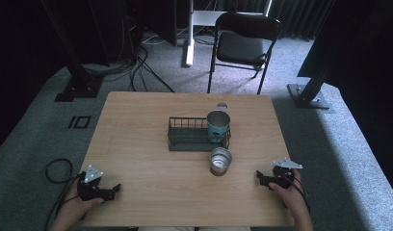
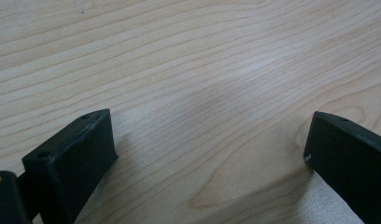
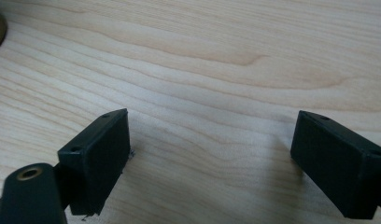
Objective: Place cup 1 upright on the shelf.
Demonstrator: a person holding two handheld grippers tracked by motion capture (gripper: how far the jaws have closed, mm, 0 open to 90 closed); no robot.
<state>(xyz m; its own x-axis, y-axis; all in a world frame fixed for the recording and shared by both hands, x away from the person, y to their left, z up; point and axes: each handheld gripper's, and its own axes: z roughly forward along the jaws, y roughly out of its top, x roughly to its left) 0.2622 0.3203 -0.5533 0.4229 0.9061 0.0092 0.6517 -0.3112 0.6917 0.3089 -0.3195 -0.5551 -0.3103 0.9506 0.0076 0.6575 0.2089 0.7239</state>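
Both hand-held grippers parked at the near edge, cups waiting mid-table

Nearest me, the left hand-held gripper (image 1: 115, 188) and right hand-held gripper (image 1: 260, 178) rest low on the table (image 1: 137, 144), jaws spread wide on both, nothing held. Next out is a shiny steel cup (image 1: 220, 160), upright and on its own, ahead and to the left of the right one, which looks clearly closer to it, so I'd bet on that hand going first. Just behind it sits a dark wire basket (image 1: 187, 134), long side running across the table, with a teal cup (image 1: 218, 126) standing in its right end. There's some print on the teal one but it's too small to read. Folding chair (image 1: 242, 45) way at the back.
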